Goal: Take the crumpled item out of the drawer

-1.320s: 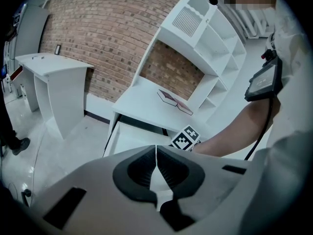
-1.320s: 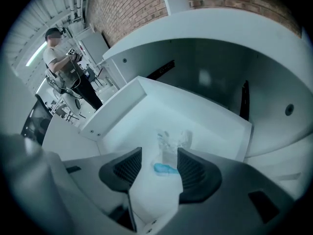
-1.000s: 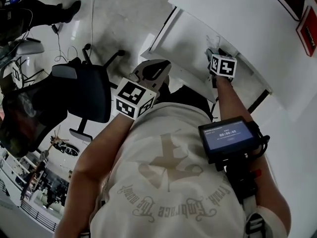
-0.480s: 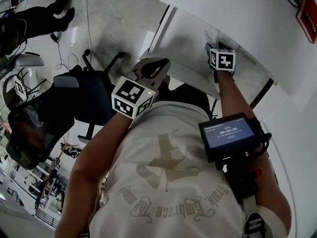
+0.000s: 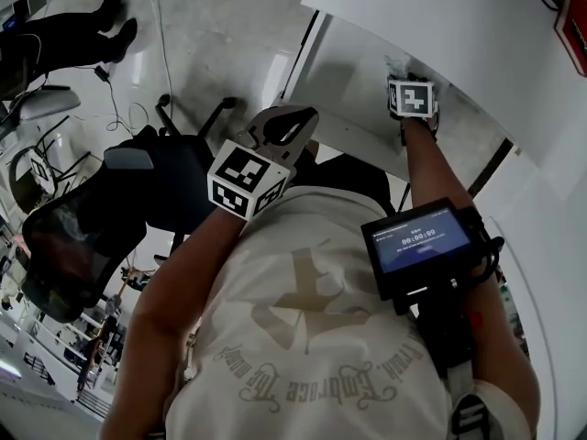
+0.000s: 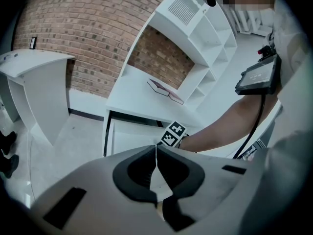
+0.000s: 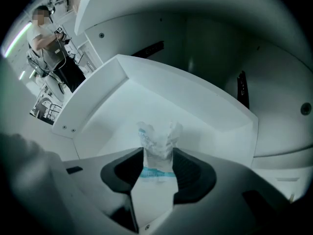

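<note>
The crumpled item (image 7: 157, 137) stands on the floor of the open drawer (image 7: 205, 106), clear of its corners. It is pinched between the jaws of the right gripper (image 7: 158, 154), which have just been closing. It is white creased wrapping with a pale blue band, flaring above the jaw tips; the left gripper (image 6: 156, 153) has its jaws together.

A crumpled item (image 7: 157, 140) sits in the open white drawer (image 7: 205, 106).
</note>
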Tool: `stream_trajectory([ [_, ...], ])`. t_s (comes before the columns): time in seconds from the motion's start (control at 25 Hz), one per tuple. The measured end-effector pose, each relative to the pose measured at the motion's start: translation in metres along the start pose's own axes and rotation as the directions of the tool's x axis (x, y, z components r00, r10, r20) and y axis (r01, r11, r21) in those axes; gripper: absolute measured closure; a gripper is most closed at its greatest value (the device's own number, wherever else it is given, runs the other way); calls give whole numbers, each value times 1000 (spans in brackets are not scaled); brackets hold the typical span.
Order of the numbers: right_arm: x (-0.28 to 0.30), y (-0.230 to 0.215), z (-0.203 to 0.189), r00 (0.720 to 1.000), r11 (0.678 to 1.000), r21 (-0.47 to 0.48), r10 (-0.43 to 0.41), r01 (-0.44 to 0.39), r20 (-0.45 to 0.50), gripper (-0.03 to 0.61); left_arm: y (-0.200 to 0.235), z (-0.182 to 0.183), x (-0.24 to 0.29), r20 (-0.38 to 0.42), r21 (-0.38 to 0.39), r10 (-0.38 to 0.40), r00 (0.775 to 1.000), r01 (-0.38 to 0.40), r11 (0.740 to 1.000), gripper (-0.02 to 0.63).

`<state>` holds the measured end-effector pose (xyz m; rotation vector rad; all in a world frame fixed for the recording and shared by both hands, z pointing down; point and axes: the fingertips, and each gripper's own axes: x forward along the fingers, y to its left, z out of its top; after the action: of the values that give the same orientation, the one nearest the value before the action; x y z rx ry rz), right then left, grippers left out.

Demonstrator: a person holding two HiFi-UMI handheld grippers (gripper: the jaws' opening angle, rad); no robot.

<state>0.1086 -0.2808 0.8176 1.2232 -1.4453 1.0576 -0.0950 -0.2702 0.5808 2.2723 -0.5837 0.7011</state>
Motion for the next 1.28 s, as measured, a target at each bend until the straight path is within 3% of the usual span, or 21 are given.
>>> stream_trajectory([
  [0.08,-1,-3,-2,1000,1000,-13,-13,13,-4,427,1,3,0,2,6,0,1000,0,1000,586],
  [0.4,-6,-1,0,1000,1000,-6,-8,8,23,460,9,9,6,-7,31,-26,1000,26,999,586],
  [0.84,-10,7,9,998,1000,-16,23,-22,62,468,15,25,26,-12,74,-80,997,80,994,586],
  [1.28,-14,24,22,990,999,-9,52,-51,129,468,33,21,29,26,76,-54,998,52,996,586],
])
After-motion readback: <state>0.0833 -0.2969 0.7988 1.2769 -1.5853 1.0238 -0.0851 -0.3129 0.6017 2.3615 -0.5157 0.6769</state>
